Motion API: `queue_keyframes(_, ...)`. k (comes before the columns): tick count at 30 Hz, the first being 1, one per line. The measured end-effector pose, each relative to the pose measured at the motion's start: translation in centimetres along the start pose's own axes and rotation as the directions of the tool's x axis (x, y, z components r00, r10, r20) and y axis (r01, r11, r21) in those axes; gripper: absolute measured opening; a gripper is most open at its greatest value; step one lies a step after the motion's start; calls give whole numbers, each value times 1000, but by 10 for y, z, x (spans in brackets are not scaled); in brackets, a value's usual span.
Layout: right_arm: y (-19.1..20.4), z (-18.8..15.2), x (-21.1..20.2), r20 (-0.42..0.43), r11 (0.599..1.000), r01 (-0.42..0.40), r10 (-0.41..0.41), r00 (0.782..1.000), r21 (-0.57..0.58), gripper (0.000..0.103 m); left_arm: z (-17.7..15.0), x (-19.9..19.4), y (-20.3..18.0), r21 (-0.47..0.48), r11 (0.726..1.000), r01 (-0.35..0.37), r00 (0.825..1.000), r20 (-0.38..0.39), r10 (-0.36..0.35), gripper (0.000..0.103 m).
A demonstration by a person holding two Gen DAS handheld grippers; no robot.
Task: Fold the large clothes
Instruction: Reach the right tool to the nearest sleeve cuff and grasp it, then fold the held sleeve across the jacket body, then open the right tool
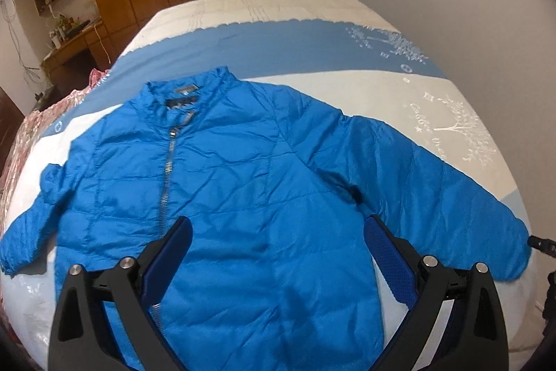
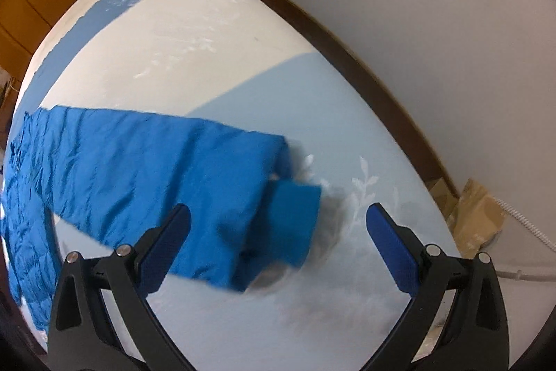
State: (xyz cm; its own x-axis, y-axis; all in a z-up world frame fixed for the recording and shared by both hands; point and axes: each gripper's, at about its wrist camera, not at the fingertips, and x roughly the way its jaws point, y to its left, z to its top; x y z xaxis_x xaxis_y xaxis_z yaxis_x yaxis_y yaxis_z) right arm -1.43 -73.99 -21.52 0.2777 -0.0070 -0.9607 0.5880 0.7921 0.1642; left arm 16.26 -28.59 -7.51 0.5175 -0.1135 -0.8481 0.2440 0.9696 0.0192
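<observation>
Nearest the lens, the left gripper (image 1: 278, 252) stands wide apart and empty above the lower front of the blue puffer jacket (image 1: 243, 183). The jacket lies flat and zipped on the bed (image 1: 382, 86), collar at the far end, both sleeves spread outward. The right gripper (image 2: 278, 239), likewise wide and holding nothing, hovers near the right sleeve cuff (image 2: 295, 225). Judging by this, no fold is made yet; sleeves and body all remain to do.

Black-framed tongs (image 1: 278, 225) with blue textured pads (image 1: 391, 258), silver screws.
</observation>
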Motion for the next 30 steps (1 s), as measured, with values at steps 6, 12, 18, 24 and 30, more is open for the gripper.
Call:
queue_keyframes(6,-8,13,27,-50,995,-97,98,994,13,97,10,36,-2,-34,999,-13,999,-47,11,99)
queue_keyframes(12,5,24,28,-78,973,-232,229,970,-22,39,11,53,0,-31,999,-26,997,-79,23,99)
queue_keyframes(18,9,43,3,31,980,-194,195,980,-36,24,8,61,13,-49,998,-41,994,-99,36,99)
queue_keyframes(24,9,38,15,5,995,-95,95,995,-11,23,0,70,36,-82,995,-55,991,-129,44,99)
queue_keyframes(30,38,54,-51,99,944,-329,324,941,31,22,0,59,68,-102,994,-50,993,-112,39,99)
